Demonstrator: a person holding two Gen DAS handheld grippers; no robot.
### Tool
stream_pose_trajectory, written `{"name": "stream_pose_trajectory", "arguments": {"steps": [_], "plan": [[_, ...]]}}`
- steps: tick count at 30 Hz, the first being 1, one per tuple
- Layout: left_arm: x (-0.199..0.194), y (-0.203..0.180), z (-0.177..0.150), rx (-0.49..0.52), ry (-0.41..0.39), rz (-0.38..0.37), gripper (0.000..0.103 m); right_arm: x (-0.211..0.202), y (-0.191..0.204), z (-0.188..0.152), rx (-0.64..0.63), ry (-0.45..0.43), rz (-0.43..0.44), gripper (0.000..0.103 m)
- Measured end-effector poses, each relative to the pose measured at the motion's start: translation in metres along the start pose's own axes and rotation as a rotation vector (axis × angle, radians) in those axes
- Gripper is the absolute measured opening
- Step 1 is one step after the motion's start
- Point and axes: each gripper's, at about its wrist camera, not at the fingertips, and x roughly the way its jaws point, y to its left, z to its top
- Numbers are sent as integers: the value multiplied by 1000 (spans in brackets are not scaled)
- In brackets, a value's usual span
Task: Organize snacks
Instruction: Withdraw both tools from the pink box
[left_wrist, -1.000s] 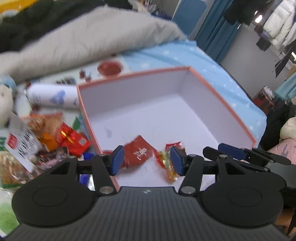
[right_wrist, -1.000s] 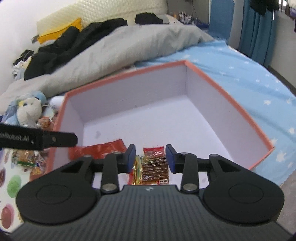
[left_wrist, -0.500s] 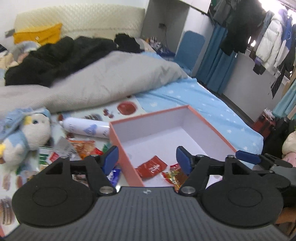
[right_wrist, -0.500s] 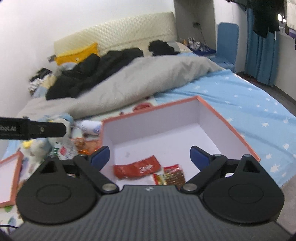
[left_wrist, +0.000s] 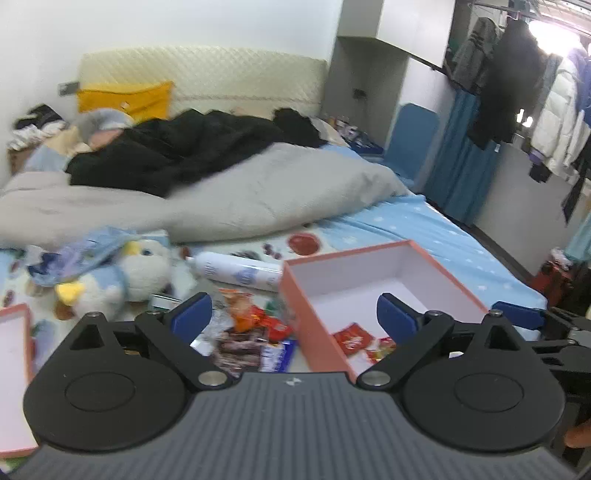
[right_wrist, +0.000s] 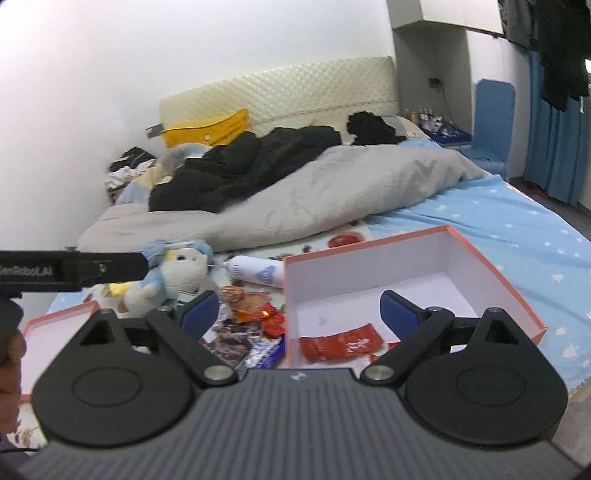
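Note:
An open box with an orange rim (left_wrist: 351, 253) (right_wrist: 373, 245) and a white inside lies on the bed. A red snack packet (left_wrist: 352, 338) (right_wrist: 341, 344) and a small wrapped snack (left_wrist: 382, 349) lie in its near corner. A pile of loose snack packets (left_wrist: 247, 332) (right_wrist: 255, 321) lies on the bed left of the box. My left gripper (left_wrist: 293, 319) is open and empty, held high above the box's near left corner. My right gripper (right_wrist: 299, 312) is open and empty, raised above the box's near edge.
A white spray can (left_wrist: 240, 271) (right_wrist: 258, 273) lies behind the pile. A plush penguin (left_wrist: 122, 273) (right_wrist: 173, 269) sits to the left. The box lid (left_wrist: 14, 350) (right_wrist: 51, 325) lies at far left. A grey duvet (left_wrist: 221, 199) and black clothes cover the back of the bed.
Both grippers have opened wide and pulled up and back from the box. The snack that the right gripper held now lies in the box. The snack pile has come into both views.

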Motion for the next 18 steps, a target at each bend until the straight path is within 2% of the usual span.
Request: {"name": "stream_pose_trajectory", "arguments": {"steps": [6, 18], "plan": [[-26, 21, -13, -33, -46, 46, 98, -4, 22, -12, -20, -2, 51, 96], [-48, 48, -60, -100, -28, 109, 98, -16, 58, -52, -53, 10, 137, 96]]}}
